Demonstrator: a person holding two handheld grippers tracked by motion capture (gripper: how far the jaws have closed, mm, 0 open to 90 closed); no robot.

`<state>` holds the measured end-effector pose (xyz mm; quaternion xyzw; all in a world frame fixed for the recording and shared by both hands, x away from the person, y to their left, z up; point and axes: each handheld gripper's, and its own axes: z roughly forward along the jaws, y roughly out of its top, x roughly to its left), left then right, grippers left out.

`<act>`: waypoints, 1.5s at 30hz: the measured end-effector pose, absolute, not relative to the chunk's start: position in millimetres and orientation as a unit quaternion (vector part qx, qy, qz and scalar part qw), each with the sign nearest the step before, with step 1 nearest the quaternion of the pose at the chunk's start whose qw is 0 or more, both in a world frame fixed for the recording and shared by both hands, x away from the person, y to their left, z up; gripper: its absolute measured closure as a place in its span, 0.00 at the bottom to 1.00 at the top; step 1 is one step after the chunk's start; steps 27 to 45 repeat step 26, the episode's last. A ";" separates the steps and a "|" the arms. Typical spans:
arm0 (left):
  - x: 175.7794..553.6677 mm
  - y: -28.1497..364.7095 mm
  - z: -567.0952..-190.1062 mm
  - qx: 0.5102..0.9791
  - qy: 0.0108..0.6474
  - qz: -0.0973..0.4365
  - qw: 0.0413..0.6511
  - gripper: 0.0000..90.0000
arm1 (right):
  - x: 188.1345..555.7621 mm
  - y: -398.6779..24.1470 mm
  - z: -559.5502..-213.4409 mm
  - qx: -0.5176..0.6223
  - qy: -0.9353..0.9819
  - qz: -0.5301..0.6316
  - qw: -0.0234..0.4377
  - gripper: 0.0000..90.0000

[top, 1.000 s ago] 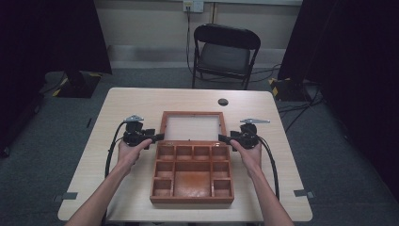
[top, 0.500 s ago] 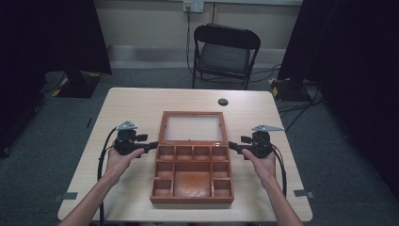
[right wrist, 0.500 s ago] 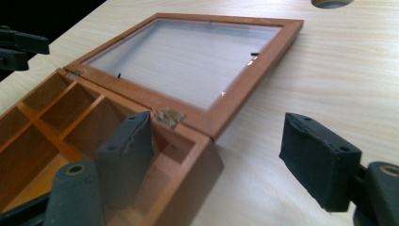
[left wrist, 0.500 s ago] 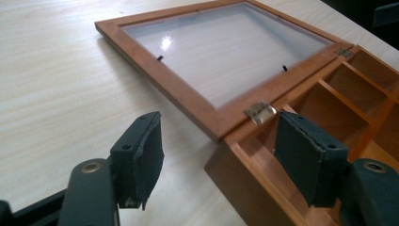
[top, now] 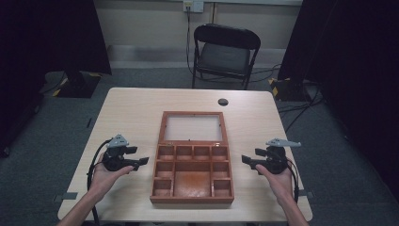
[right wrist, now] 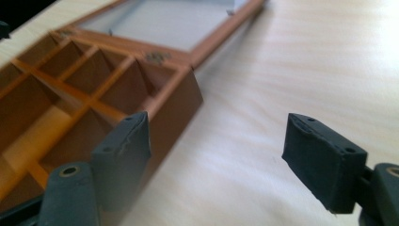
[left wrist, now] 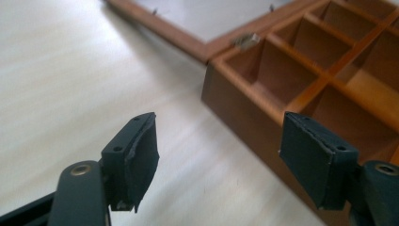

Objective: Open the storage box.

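One reddish-brown wooden compartment box [top: 192,172] sits near the middle of the pale wooden tabletop [top: 136,108], toward its near edge, its glass-paned lid [top: 193,127] laid flat back toward the far edge. We judge it lies open so the empty compartments can be reached. Two sets of tongs flank it, apart from its walls: the left tongs [top: 143,161] toward the left edge, the right tongs [top: 246,160] toward the right edge, both wide with nothing between them; their jaws have just been opening. The left gripper view catches a brass hinge [left wrist: 246,40] the high view leaves too small; the high view adds a black folding chair [top: 225,52] beyond the far edge.
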<state>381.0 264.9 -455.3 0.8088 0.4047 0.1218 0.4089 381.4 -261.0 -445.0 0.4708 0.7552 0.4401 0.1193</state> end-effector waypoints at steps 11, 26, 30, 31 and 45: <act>377.5 299.8 -475.4 0.795 0.468 0.129 0.363 0.21 | 356.8 -277.7 -477.3 0.500 0.775 0.367 0.123 0.21; 378.1 300.1 -503.7 0.783 0.485 0.201 0.335 0.00 | 353.4 -275.7 -499.5 0.496 0.773 0.330 0.216 0.11; 378.1 300.1 -503.7 0.783 0.485 0.201 0.335 0.00 | 353.4 -275.7 -499.5 0.496 0.773 0.330 0.216 0.11; 378.1 300.1 -503.7 0.783 0.485 0.201 0.335 0.00 | 353.4 -275.7 -499.5 0.496 0.773 0.330 0.216 0.11; 378.1 300.1 -503.7 0.783 0.485 0.201 0.335 0.00 | 353.4 -275.7 -499.5 0.496 0.773 0.330 0.216 0.11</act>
